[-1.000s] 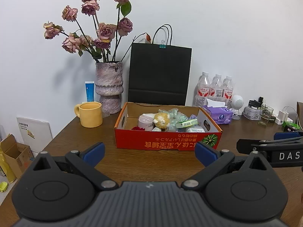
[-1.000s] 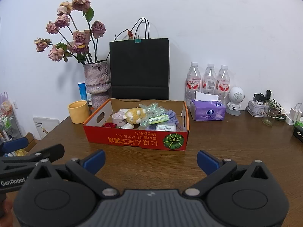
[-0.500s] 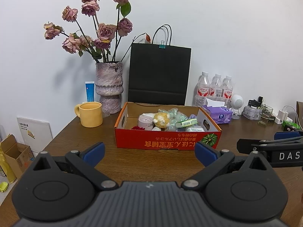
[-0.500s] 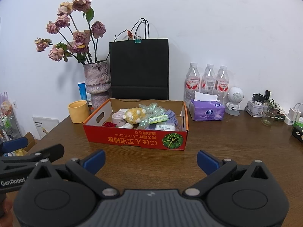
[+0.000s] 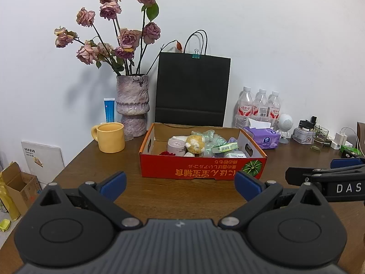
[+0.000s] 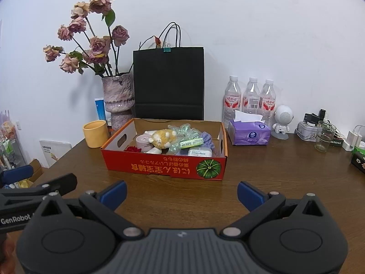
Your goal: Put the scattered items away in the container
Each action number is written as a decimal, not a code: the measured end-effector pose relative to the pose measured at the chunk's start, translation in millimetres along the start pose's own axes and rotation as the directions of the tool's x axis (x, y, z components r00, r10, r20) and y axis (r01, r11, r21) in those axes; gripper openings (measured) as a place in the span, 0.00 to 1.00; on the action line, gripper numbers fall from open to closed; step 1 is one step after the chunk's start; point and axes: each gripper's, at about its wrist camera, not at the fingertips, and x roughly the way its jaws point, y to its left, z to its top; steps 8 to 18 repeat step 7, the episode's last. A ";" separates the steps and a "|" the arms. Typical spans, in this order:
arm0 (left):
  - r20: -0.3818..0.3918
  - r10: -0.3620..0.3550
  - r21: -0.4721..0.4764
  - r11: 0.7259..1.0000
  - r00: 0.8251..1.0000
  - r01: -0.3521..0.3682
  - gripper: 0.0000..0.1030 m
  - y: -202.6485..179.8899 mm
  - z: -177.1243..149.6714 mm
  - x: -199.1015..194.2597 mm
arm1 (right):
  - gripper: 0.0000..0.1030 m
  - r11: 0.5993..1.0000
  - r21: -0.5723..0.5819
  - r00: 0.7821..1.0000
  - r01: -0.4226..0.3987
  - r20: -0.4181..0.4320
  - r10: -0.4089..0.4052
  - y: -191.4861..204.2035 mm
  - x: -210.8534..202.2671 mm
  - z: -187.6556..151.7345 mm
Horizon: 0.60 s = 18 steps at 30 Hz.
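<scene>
A red cardboard box with a pumpkin picture stands on the brown table, ahead of both grippers. Inside it lie several small items: a yellow plush toy, a pink jar, a green tube and crinkled plastic wrap. My left gripper is open, hanging empty in front of the box. My right gripper is open too, with nothing between its blue fingertips. The right gripper's side shows at the right edge of the left wrist view.
Behind the box stand a black paper bag, a vase of dried roses and a yellow mug. To the right are water bottles, a purple tissue pack, a white robot figure and a glass.
</scene>
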 end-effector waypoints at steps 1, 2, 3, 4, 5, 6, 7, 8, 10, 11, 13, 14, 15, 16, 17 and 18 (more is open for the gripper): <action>0.000 -0.001 -0.002 1.000 1.000 0.001 1.00 0.3 -0.2 -0.2 | 1.00 1.000 0.000 1.000 0.000 0.000 0.000 0.3 -0.4 -0.2; 0.002 -0.001 -0.002 1.000 1.000 0.001 1.00 0.5 -0.5 -0.7 | 1.00 1.000 -0.001 1.000 -0.001 0.001 0.001 0.6 -0.8 -0.3; 0.006 0.001 0.000 1.000 1.000 -0.001 1.00 0.4 -0.8 -1.4 | 1.00 1.000 -0.002 1.000 0.000 0.001 0.000 1.0 -1.0 -0.5; 0.010 0.004 0.003 1.000 1.000 -0.004 1.00 0.1 -1.2 -2.2 | 1.00 1.000 -0.003 1.000 0.000 0.001 0.000 1.3 -1.3 -0.7; 0.014 0.007 0.006 1.000 1.000 -0.007 1.00 -0.3 -1.5 -3.0 | 1.00 1.000 -0.003 1.000 0.001 0.001 -0.001 1.5 -1.6 -0.8; 0.019 0.010 0.009 1.000 1.000 -0.010 1.00 -0.8 -1.9 -3.8 | 1.00 1.000 -0.004 1.000 0.001 0.001 -0.001 1.6 -1.9 -0.9; 0.019 0.012 0.009 1.000 1.000 -0.012 1.00 -1.0 -2.1 -4.4 | 1.00 1.000 -0.004 1.000 0.002 0.001 -0.002 1.7 -2.3 -1.1; 0.019 0.012 0.009 1.000 1.000 -0.012 1.00 -1.0 -2.1 -4.4 | 1.00 1.000 -0.004 1.000 0.002 0.001 -0.002 1.7 -2.3 -1.1; 0.019 0.012 0.009 1.000 1.000 -0.012 1.00 -1.0 -2.1 -4.4 | 1.00 1.000 -0.004 1.000 0.002 0.001 -0.002 1.7 -2.3 -1.1; 0.019 0.012 0.009 1.000 1.000 -0.012 1.00 -1.0 -2.1 -4.4 | 1.00 1.000 -0.004 1.000 0.002 0.001 -0.002 1.7 -2.3 -1.1; 0.019 0.012 0.009 1.000 1.000 -0.012 1.00 -1.0 -2.1 -4.4 | 1.00 1.000 -0.004 1.000 0.002 0.001 -0.002 1.7 -2.3 -1.1; 0.019 0.012 0.009 1.000 1.000 -0.012 1.00 -1.0 -2.1 -4.4 | 1.00 1.000 -0.004 1.000 0.002 0.001 -0.002 1.7 -2.3 -1.1; 0.019 0.012 0.009 1.000 1.000 -0.012 1.00 -1.0 -2.1 -4.4 | 1.00 1.000 -0.004 1.000 0.002 0.001 -0.002 1.7 -2.3 -1.1; 0.019 0.012 0.009 1.000 1.000 -0.012 1.00 -1.0 -2.1 -4.4 | 1.00 1.000 -0.004 1.000 0.002 0.001 -0.002 1.7 -2.3 -1.1; 0.019 0.012 0.009 1.000 1.000 -0.012 1.00 -1.0 -2.1 -4.4 | 1.00 1.000 -0.004 1.000 0.002 0.001 -0.002 1.7 -2.3 -1.1; 0.019 0.012 0.009 1.000 1.000 -0.012 1.00 -1.0 -2.1 -4.4 | 1.00 1.000 -0.004 1.000 0.002 0.001 -0.002 1.7 -2.3 -1.1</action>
